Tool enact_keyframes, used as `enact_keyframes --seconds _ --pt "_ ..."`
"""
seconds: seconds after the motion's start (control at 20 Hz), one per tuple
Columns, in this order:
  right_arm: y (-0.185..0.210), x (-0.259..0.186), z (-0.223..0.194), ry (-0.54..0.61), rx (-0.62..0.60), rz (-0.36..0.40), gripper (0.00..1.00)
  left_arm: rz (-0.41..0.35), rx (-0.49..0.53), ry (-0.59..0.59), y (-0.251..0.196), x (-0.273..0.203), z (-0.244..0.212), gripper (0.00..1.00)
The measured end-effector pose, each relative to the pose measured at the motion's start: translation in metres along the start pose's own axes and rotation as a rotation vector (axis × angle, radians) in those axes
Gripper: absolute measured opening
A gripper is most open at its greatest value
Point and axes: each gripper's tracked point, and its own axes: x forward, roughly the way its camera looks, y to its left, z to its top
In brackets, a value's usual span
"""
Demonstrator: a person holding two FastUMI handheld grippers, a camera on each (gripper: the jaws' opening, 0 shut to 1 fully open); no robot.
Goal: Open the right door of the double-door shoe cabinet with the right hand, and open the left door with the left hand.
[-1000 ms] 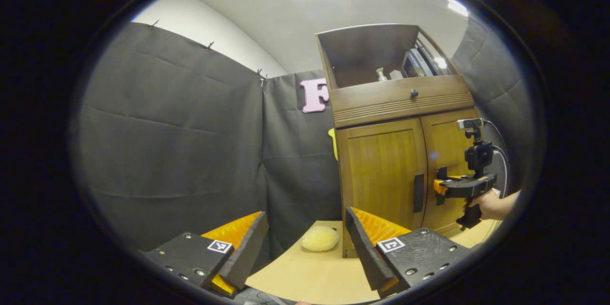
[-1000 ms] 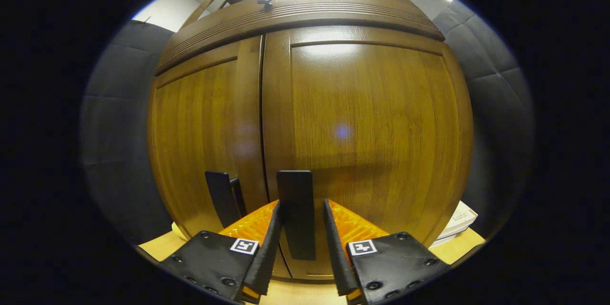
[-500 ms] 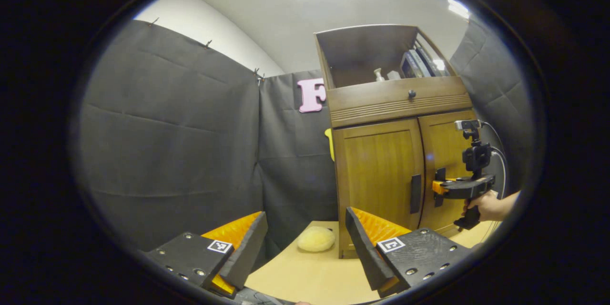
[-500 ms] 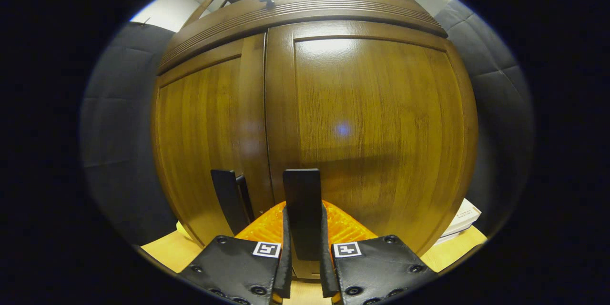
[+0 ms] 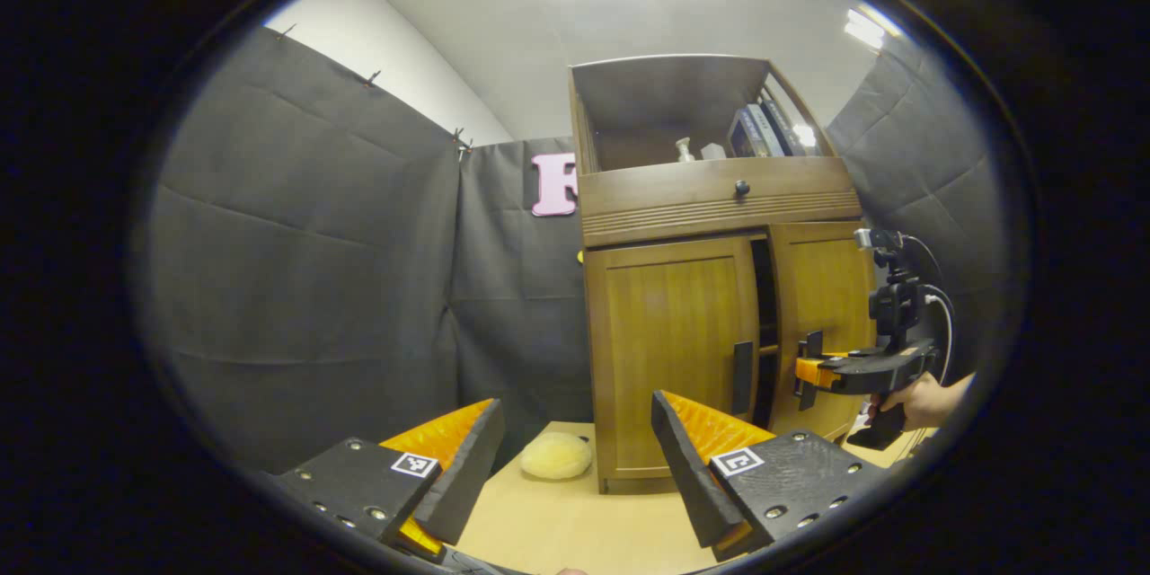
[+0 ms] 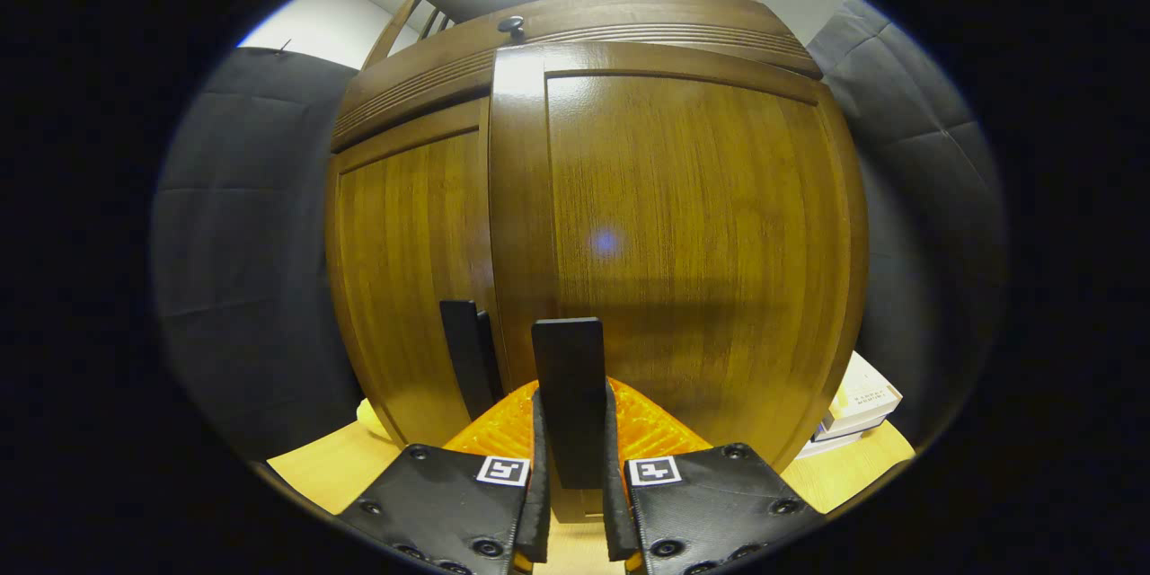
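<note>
My right hand-held gripper (image 6: 570,467) was clamped on the flat black handle (image 6: 568,395) of the brown wooden shoe cabinet's right door (image 6: 683,243), both fingers pressing its sides. My left hand-held gripper (image 5: 575,458) hung open, well apart from the left door (image 5: 669,350), over the light wooden desk (image 5: 575,521). Half a second before, the doors met; now the right one stood ajar, a dark gap (image 5: 764,323) between them. The cabinet (image 5: 710,198) was glossy, grained wood with a knobbed drawer.

Right door (image 5: 822,314) stood ajar; far gripper (image 5: 806,370) apparently clamped its handle. Left door (image 5: 669,350) closed; near fingers (image 5: 463,467) spread.
</note>
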Motion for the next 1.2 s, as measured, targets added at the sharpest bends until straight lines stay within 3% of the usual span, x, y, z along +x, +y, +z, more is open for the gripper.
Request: enact_keyframes --seconds 0.1,0.6,1.2 --pt "-0.002 -0.012 -0.001 0.001 -0.006 0.009 0.23 -0.021 -0.005 0.0 -0.001 0.001 0.001 0.94" --pt "-0.021 -0.069 -0.005 0.009 -0.009 0.032 0.26 -0.133 -0.009 -0.017 -0.012 0.006 0.001 0.94" --pt "-0.071 -0.138 -0.008 0.011 -0.009 -0.006 0.26 -0.282 -0.035 -0.025 -0.029 0.004 0.005 0.94"
